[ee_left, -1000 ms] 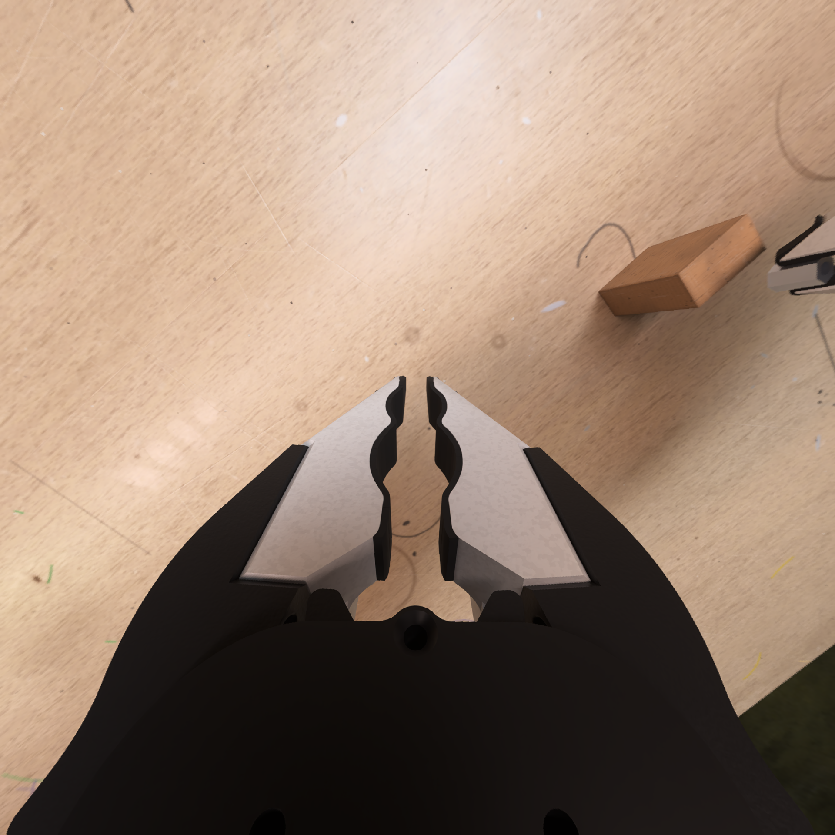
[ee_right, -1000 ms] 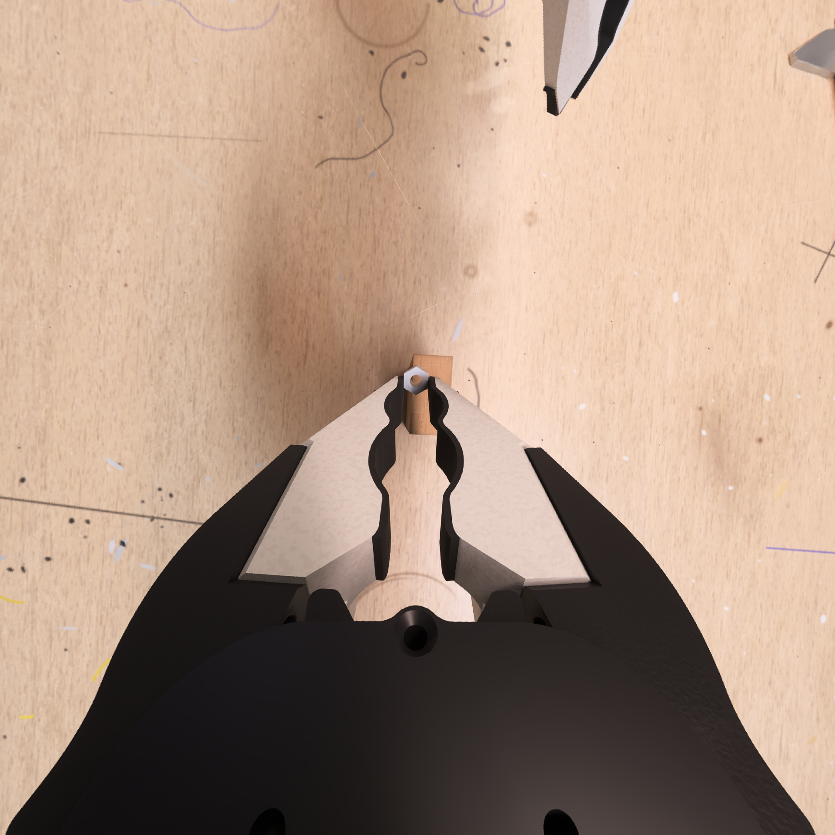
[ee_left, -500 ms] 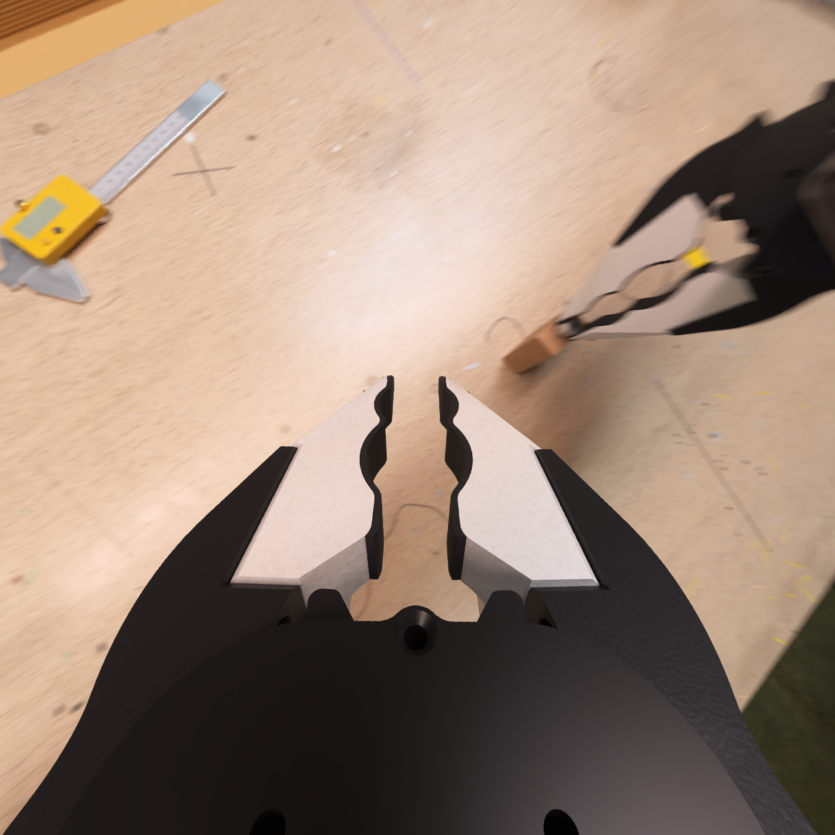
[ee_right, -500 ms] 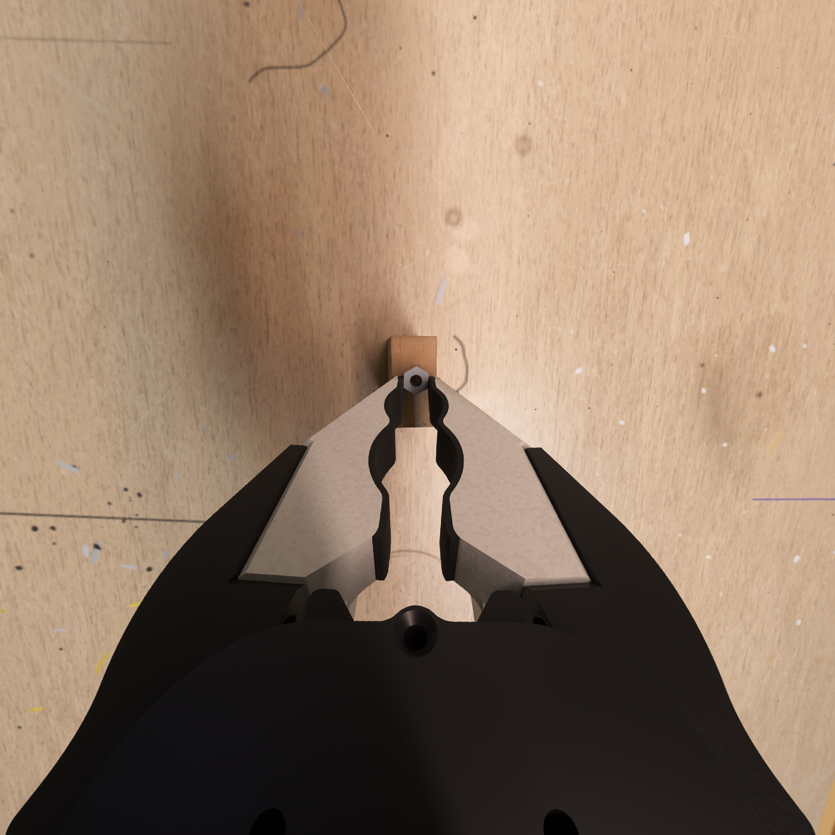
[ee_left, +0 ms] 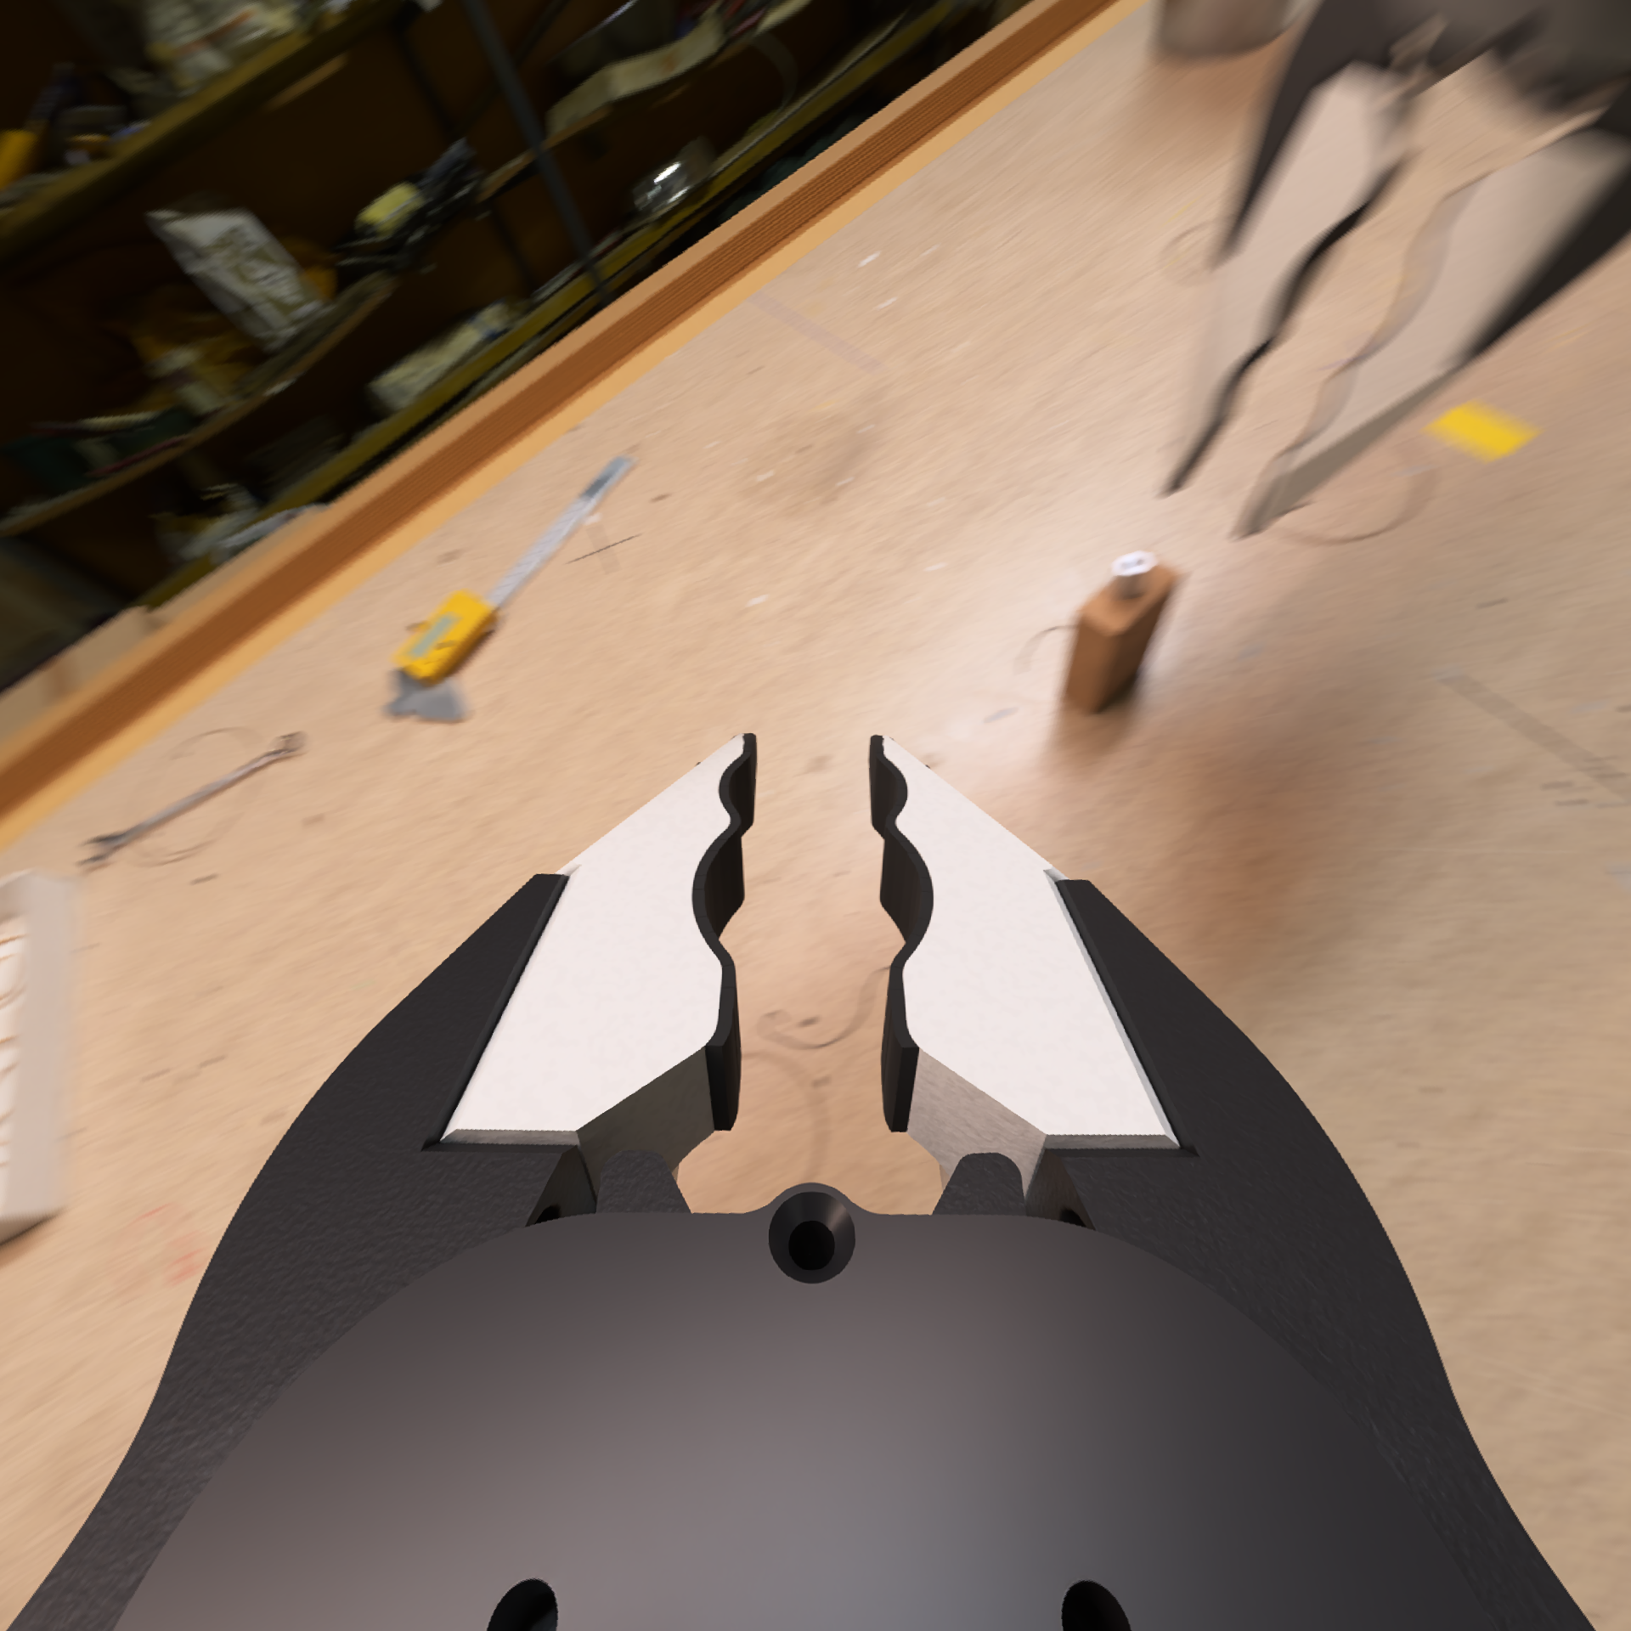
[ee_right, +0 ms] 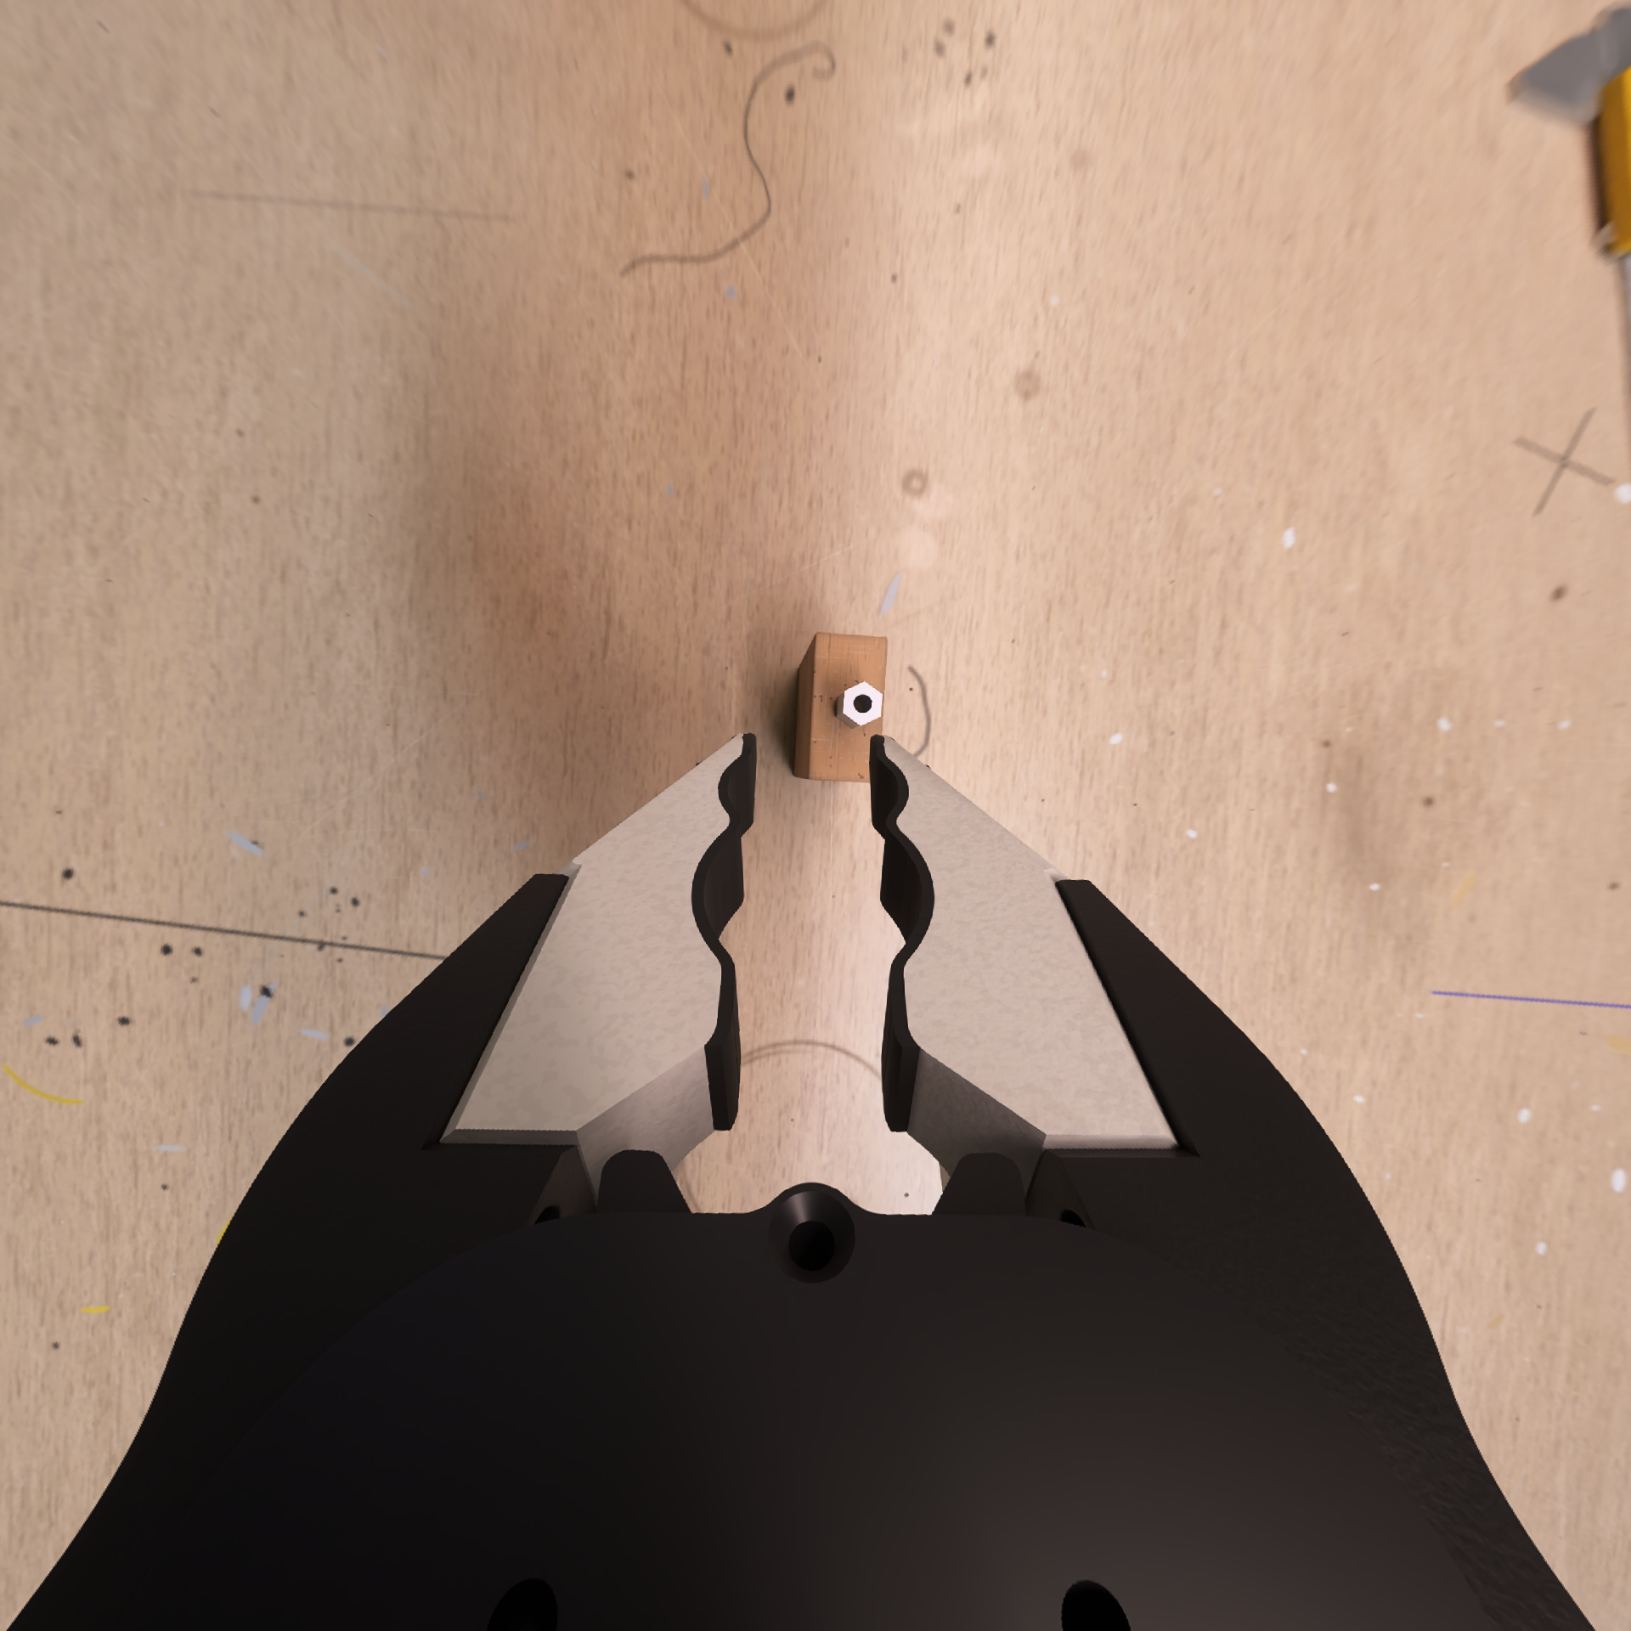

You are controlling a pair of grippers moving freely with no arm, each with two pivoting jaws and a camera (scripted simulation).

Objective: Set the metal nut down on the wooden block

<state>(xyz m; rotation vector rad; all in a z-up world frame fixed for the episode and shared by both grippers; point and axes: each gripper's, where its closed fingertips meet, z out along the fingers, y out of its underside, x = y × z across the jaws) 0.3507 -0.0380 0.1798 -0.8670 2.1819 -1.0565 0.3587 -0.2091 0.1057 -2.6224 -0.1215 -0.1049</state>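
Metal nut [ee_right: 860, 703] on wooden block [ee_right: 840, 706] | caliper [ee_left: 448, 634], wrench [ee_left: 190, 799] well apart

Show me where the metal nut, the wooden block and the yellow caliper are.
metal nut [ee_right: 860, 702]: right wrist view, on its hexagonal top face.
wooden block [ee_right: 834, 750]: right wrist view, on its bare top surface below the nut.
yellow caliper [ee_left: 444, 634]: left wrist view, on its yellow body.

Nut [ee_right: 860, 702]: bright silver-white, dark bore. Block [ee_right: 838, 680]: plain mid-brown wood, faint grain. Tabletop [ee_right: 353, 441]: pale tan, scuffed, dark specks, white flecks, grey squiggles; orange-brown edge strip [ee_left: 618, 326]. Both grippers [ee_left: 812, 750] [ee_right: 812, 750]: black bodies, light-grey fingers, black inner pads. Caliper [ee_left: 450, 631]: yellow body, grey steel. Wrench [ee_left: 190, 799]: grey.
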